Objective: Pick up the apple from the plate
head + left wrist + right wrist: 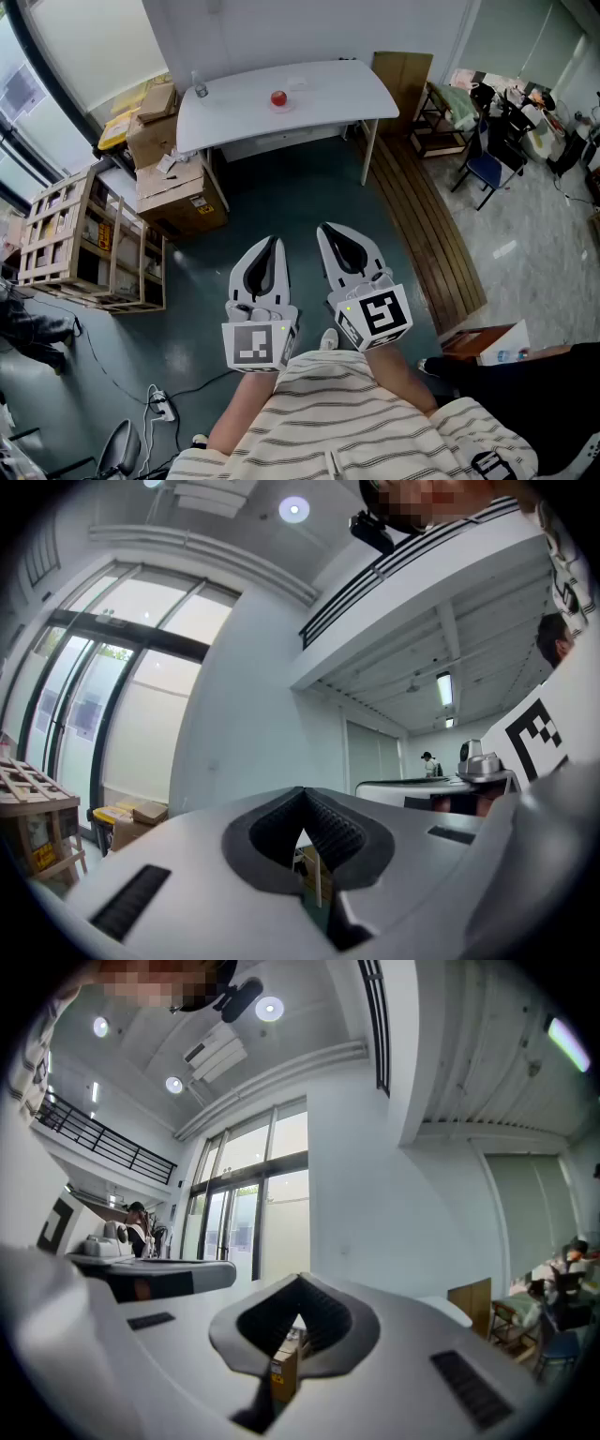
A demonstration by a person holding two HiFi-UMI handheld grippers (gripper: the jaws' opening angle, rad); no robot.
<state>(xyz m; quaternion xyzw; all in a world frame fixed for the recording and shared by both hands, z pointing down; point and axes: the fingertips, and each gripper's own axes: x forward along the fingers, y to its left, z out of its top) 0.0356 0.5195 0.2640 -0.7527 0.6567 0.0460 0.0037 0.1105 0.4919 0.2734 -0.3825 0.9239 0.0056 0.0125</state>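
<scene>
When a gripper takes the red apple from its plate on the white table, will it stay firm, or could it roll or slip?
The apple looks round and smooth, so it probably rolls if nudged and may slip between jaws. It seems whole, so likely firm. The plate under it looks flat, so it may not stop a roll.

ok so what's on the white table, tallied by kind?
apple: 1
plate: 1
small bottle: 1
pale item behind the apple, too small to identify: 1
total: 4
</scene>
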